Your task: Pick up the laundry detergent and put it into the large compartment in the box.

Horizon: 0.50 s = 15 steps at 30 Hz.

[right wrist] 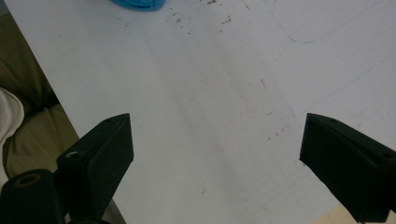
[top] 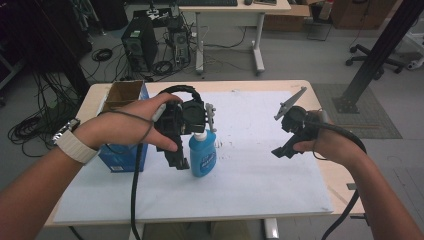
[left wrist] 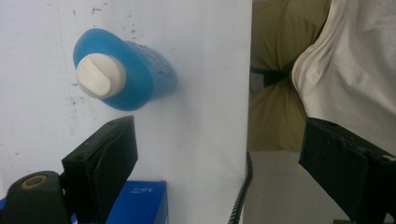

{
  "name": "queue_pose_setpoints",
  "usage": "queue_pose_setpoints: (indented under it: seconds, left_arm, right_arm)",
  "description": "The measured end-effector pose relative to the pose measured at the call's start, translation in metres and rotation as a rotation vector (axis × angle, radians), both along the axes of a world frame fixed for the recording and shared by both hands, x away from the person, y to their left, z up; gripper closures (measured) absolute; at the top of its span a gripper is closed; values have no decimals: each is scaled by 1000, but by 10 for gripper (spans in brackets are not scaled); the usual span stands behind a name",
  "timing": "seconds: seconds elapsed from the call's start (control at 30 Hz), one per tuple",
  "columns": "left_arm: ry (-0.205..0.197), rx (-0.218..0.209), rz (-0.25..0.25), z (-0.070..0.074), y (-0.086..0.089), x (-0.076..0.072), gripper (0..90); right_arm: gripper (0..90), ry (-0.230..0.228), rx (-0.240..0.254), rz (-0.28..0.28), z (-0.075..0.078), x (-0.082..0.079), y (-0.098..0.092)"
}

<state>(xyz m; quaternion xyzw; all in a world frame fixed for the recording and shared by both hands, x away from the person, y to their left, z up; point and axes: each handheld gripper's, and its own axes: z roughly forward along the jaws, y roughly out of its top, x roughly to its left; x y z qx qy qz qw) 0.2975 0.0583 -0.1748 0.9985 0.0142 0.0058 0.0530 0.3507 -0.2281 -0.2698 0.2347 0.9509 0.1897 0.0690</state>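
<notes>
Fingers first: L gripper jaws spread wide, nothing between them, not touching anything. It hangs above the blue bottle, looking down on its white cap. R gripper also wide, empty, over bare white sheet, well apart from the bottle on my right.

Bottle loc: upright on the sheet near table centre, just beside the blue box w/ open cardboard flaps on my left.

Handling, my guess: plastic, liquid inside so some weight, sloshes if tipped. Walls prob. flex under squeeze, smooth label = slippery. Body is flattish, so I'd take it across the narrow faces at the shoulder just under the cap, or on the neck itself, stiffer there. Cap looks closed, can't tell if tight.
</notes>
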Motion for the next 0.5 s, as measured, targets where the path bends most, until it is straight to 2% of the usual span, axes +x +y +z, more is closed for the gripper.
queue_pose_setpoints:
  seconds: [0.23,0.5]
  left_arm:
    - [6,-7,13,1,-1,2,115]
    - [-11,-15,23,7,-1,2,108]
  right_arm:
    - [100,5,1,-6,-1,1,-2]
    - [101,2,0,-9,-1,1,-5]
